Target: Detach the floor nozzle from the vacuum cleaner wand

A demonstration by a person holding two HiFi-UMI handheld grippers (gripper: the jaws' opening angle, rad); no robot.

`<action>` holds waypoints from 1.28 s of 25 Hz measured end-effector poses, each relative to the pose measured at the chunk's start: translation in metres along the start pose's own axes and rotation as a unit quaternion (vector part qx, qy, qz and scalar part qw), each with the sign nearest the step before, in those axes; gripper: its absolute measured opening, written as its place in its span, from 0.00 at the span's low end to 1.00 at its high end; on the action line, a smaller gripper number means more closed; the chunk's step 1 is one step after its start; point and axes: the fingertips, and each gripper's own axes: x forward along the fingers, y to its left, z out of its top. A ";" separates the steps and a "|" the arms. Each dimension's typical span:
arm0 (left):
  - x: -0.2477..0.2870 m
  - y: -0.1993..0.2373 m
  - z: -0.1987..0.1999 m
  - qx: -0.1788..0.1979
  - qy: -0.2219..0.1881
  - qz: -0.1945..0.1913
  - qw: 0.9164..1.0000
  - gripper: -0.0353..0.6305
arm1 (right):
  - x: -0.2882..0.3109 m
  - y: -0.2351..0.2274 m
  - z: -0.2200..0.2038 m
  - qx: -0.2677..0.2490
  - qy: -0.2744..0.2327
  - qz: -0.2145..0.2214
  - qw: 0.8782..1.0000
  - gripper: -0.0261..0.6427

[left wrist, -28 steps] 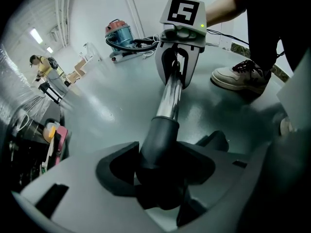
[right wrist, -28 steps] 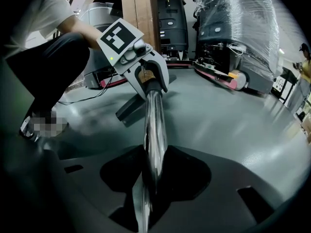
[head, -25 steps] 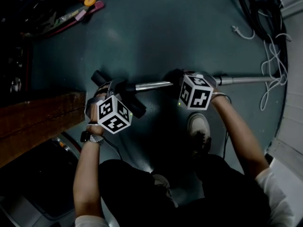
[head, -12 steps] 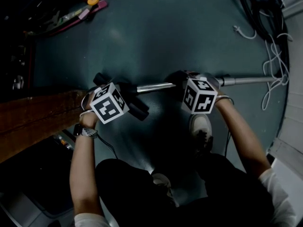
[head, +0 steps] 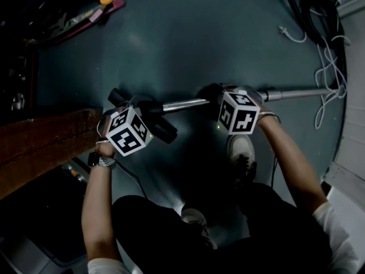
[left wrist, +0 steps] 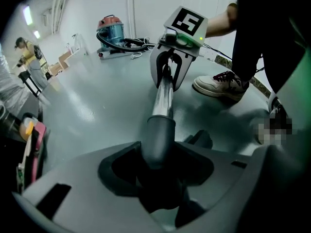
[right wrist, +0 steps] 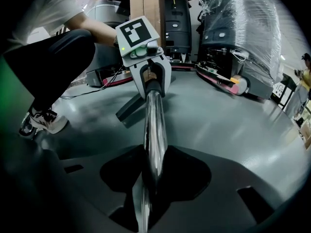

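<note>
A chrome wand (head: 188, 102) lies across the dark floor and runs right, past my right gripper. Its left end enters the dark grey neck (left wrist: 158, 140) of the black floor nozzle (head: 162, 131), which rests on the floor. My left gripper (head: 137, 112) points steeply down over that neck. Its jaws are closing and hold the neck between them, as the left gripper view shows at the left gripper (left wrist: 156, 176). My right gripper (head: 225, 99) is shut on the chrome wand (right wrist: 154, 125), a short way right of the nozzle (right wrist: 127, 108).
A wooden beam (head: 45, 144) runs close to the left of my left hand. The person's shoe (head: 242, 153) stands just below the right gripper. White cords (head: 328, 67) and a black hose (head: 302, 10) lie at the right. Tools (head: 91, 16) lie far left.
My left gripper has tipped and shifted slightly left over the nozzle neck, so its marker cube shows another face. The right gripper and the wand have stayed put.
</note>
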 end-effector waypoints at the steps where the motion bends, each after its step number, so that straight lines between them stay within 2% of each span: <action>1: -0.001 0.001 0.000 0.008 0.001 0.010 1.000 0.34 | 0.000 0.000 0.000 0.002 0.000 0.003 1.000 0.28; 9: -0.005 0.014 0.003 0.062 0.005 0.101 0.993 0.34 | -0.001 -0.006 0.000 0.027 -0.007 0.021 0.999 0.28; 12: -0.006 0.017 0.004 0.062 0.005 0.108 0.992 0.34 | -0.002 -0.007 0.000 0.033 -0.008 0.026 0.999 0.28; 14: -0.005 0.015 0.003 0.052 0.005 0.091 0.994 0.34 | -0.002 -0.007 0.001 0.029 -0.008 0.026 0.999 0.28; 18: -0.005 0.009 -0.001 0.020 -0.001 0.034 0.999 0.34 | -0.003 -0.006 0.005 0.013 -0.010 0.019 1.000 0.28; 23: -0.004 0.001 -0.003 -0.012 -0.002 -0.040 0.999 0.33 | -0.003 -0.001 0.005 0.010 -0.011 0.027 1.000 0.28; 27: -0.006 -0.006 -0.001 -0.028 0.001 -0.098 0.995 0.33 | -0.004 0.003 0.005 0.002 -0.011 0.030 0.999 0.28; 32: -0.011 -0.021 -0.003 -0.063 -0.004 -0.182 0.981 0.33 | -0.002 0.013 0.005 -0.007 -0.013 0.037 0.999 0.28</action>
